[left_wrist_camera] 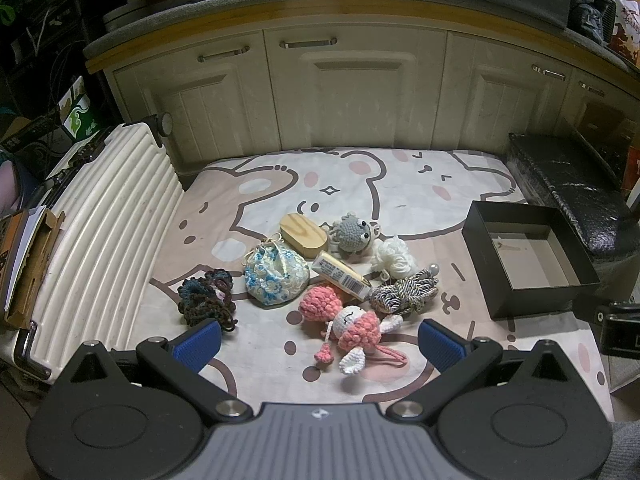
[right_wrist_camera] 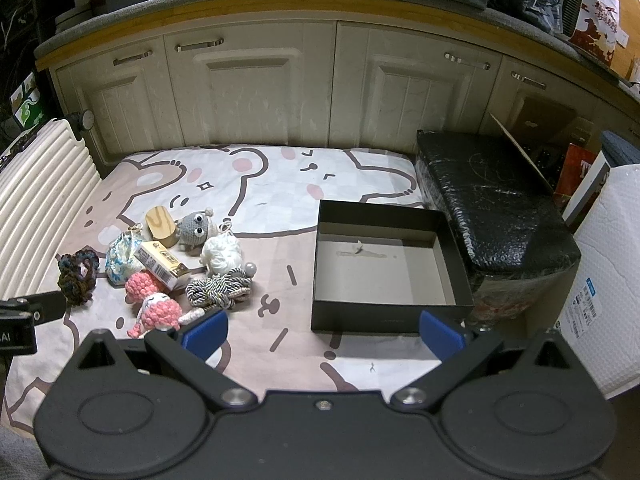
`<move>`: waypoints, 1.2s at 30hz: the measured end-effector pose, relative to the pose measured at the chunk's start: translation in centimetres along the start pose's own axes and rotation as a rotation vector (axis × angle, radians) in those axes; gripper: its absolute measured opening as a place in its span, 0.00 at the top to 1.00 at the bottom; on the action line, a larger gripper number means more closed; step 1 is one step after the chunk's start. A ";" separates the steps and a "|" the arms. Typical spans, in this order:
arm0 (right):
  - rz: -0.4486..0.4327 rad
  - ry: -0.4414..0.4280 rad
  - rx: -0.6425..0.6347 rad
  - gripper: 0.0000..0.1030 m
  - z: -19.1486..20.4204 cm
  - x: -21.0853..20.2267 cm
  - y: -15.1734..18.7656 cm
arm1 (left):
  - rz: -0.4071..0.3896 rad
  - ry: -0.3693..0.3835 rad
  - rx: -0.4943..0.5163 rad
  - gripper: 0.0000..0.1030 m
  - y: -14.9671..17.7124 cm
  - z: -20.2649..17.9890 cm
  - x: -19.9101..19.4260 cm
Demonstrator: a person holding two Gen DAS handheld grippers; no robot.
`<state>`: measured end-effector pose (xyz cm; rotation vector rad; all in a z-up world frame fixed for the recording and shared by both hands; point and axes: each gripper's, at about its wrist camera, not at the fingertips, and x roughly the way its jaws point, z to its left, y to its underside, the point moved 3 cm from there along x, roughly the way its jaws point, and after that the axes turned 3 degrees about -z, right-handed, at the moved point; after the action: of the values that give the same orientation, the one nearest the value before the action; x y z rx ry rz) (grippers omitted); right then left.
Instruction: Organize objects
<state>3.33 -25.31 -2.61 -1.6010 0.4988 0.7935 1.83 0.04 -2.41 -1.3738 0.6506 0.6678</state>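
A heap of small things lies on the cartoon-print mat: a pink crochet doll, a blue-flowered pouch, a dark crochet scrunchie, a wooden block, a grey crochet toy, a white yarn ball, a small carton and a striped cord bundle. An empty black box sits to the right of the heap. My left gripper hovers open just short of the doll. My right gripper hovers open before the box's near wall. Neither holds anything.
A white ribbed suitcase lies along the mat's left edge. Cream cabinet doors close off the back. A black wrapped bundle sits right of the box, with a white padded package beyond it.
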 end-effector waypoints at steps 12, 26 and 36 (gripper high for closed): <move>0.001 -0.005 -0.006 0.00 0.0 0.0 0.0 | 0.000 0.003 0.001 0.00 0.0 0.0 0.0; 0.001 -0.012 -0.013 0.00 0.0 0.1 0.0 | 0.002 0.004 0.001 0.00 0.0 0.0 0.0; 0.002 -0.014 -0.015 0.00 0.1 0.1 0.0 | 0.002 0.007 0.004 0.00 -0.1 0.0 0.0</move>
<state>3.36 -25.18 -2.64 -1.6083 0.4853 0.8110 1.90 0.08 -2.40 -1.3728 0.6587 0.6631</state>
